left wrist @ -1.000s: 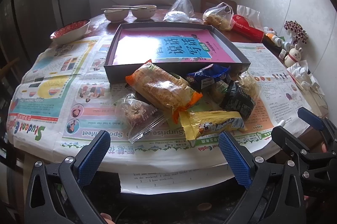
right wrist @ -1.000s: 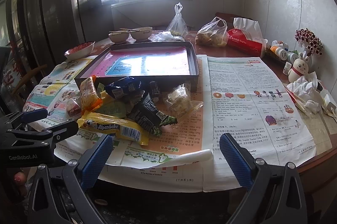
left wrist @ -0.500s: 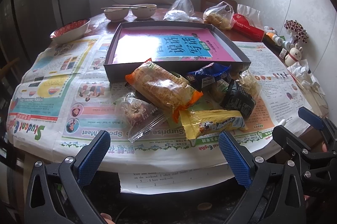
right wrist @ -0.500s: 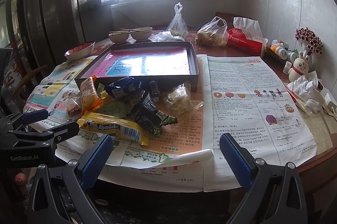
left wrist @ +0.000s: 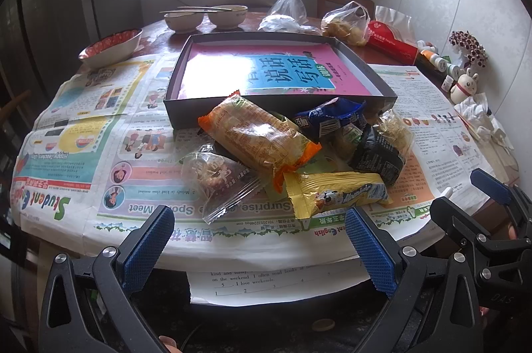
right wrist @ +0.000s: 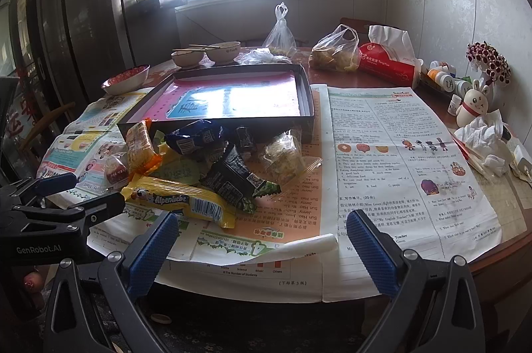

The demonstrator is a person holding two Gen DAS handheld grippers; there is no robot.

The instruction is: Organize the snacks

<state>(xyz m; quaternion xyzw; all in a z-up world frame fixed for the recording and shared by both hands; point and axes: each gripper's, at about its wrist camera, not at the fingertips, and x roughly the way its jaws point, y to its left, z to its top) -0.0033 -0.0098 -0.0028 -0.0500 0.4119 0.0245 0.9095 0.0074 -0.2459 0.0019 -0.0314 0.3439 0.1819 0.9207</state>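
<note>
A heap of snack packets lies on the newspaper-covered round table, just in front of a shallow dark box (left wrist: pixel 173 107) (right wrist: pixel 307 100) lined with a pink and blue sheet. On top is an orange packet (left wrist: pixel 259 133) (right wrist: pixel 139 143). Around it lie a yellow Alpenliebe pack (left wrist: pixel 335 191) (right wrist: pixel 179 201), a blue packet (left wrist: pixel 327 118) (right wrist: pixel 196 137), a black packet (left wrist: pixel 377 157) (right wrist: pixel 232 180) and clear bags (left wrist: pixel 216 178) (right wrist: pixel 282 157). My left gripper (left wrist: pixel 259 246) and right gripper (right wrist: pixel 262 248) hang open at the table's near edge, holding nothing.
Two bowls with chopsticks (left wrist: pixel 206 15), a red-patterned bowl (left wrist: pixel 111 45), tied plastic bags (left wrist: pixel 289 10) and a red tissue pack (right wrist: pixel 389 65) stand behind the box. Bottles and a rabbit figure (right wrist: pixel 472 107) line the right wall. Crumpled tissue (right wrist: pixel 485 137) lies at the right edge.
</note>
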